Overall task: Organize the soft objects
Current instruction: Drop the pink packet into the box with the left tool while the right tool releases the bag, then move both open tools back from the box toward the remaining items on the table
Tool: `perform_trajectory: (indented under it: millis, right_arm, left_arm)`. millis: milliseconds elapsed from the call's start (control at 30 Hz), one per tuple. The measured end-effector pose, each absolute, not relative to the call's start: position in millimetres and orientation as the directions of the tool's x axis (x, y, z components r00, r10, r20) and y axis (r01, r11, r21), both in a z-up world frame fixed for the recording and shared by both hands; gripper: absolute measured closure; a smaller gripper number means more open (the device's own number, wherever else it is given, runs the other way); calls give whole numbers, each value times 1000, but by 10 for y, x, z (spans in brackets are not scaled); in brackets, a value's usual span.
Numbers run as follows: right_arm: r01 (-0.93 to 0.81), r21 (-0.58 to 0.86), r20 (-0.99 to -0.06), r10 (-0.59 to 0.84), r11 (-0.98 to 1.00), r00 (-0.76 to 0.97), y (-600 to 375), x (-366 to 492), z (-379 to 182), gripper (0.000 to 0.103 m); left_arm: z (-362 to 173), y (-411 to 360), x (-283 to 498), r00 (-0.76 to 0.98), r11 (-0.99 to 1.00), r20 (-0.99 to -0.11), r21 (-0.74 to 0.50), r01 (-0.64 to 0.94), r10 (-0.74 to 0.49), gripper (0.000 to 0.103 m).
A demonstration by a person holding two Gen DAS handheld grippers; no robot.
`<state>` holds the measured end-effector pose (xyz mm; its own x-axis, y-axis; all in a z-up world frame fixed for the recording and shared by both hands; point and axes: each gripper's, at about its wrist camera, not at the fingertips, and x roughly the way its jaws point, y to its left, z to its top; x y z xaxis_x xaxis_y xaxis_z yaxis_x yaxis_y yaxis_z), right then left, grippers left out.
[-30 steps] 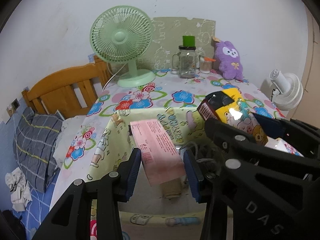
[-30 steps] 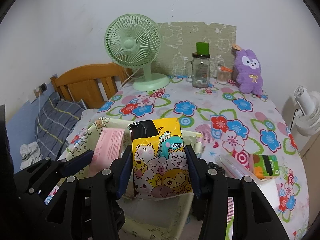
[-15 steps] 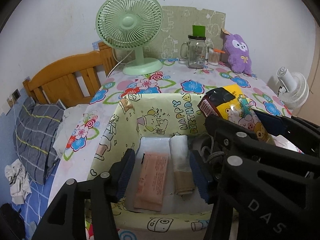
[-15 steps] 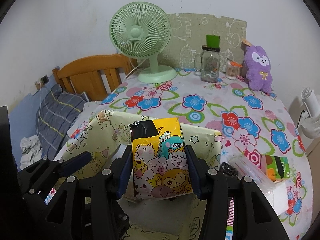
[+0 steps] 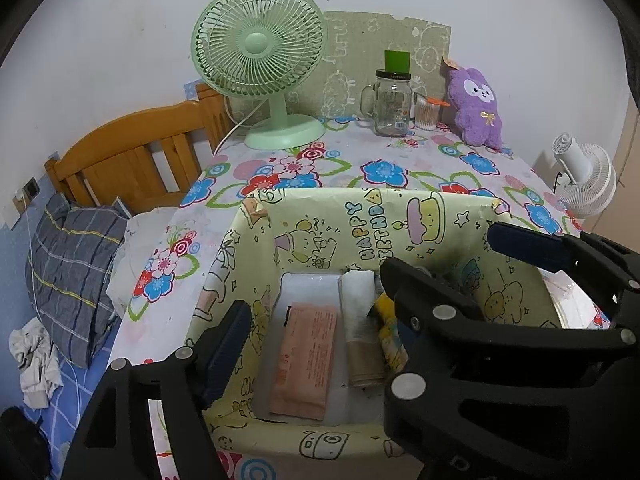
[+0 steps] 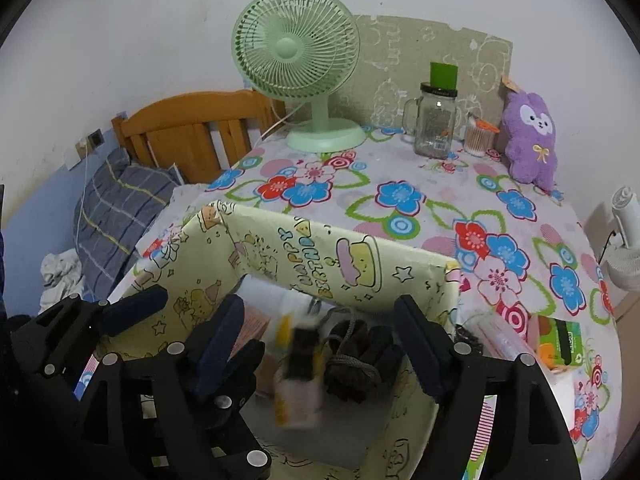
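A pale yellow cartoon-print box [image 5: 352,216] [image 6: 280,248] stands on the floral table. Inside lie a pink packet [image 5: 308,360], a white and tan roll [image 5: 360,332] and a dark drawstring pouch [image 6: 352,360]. The yellow cartoon packet [image 6: 298,376] is blurred inside the box, below my right gripper [image 6: 320,344], which is open and empty above it. A corner of the packet shows in the left wrist view [image 5: 390,340]. My left gripper [image 5: 316,344] is open and empty over the box's front left. Its right finger is hidden behind the right gripper's body.
At the back stand a green fan [image 6: 298,64], a glass jar [image 6: 434,124], a cotton swab pot [image 6: 478,136] and a purple plush [image 6: 530,136]. A green carton [image 6: 558,342] and a clear packet [image 6: 496,334] lie right of the box. A bed lies left.
The right gripper opened and let go of the yellow cartoon packet, which is dropping into the box. The left gripper earlier released the pink packet, which now lies flat inside.
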<state>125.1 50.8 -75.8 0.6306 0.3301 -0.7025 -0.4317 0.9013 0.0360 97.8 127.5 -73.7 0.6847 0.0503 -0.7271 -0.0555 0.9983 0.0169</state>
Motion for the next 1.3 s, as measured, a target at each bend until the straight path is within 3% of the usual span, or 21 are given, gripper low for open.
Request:
perform_trajectory:
  millis: [467, 1200, 1300]
  right_arm:
    - [-412, 18, -675, 316, 911, 667, 288, 1158, -597, 20]
    - [-351, 34, -615, 297, 936, 731, -312, 861, -314, 14]
    - [-334, 24, -604, 279, 942, 746, -394, 808, -267, 7]
  left_arm:
    - [-575, 1056, 888, 724, 998, -687, 35, -43, 55, 13]
    - [-289, 526, 661, 782, 999, -623, 39, 8, 18, 13]
    - [-256, 453, 624, 784, 999, -620, 32, 19, 4, 13]
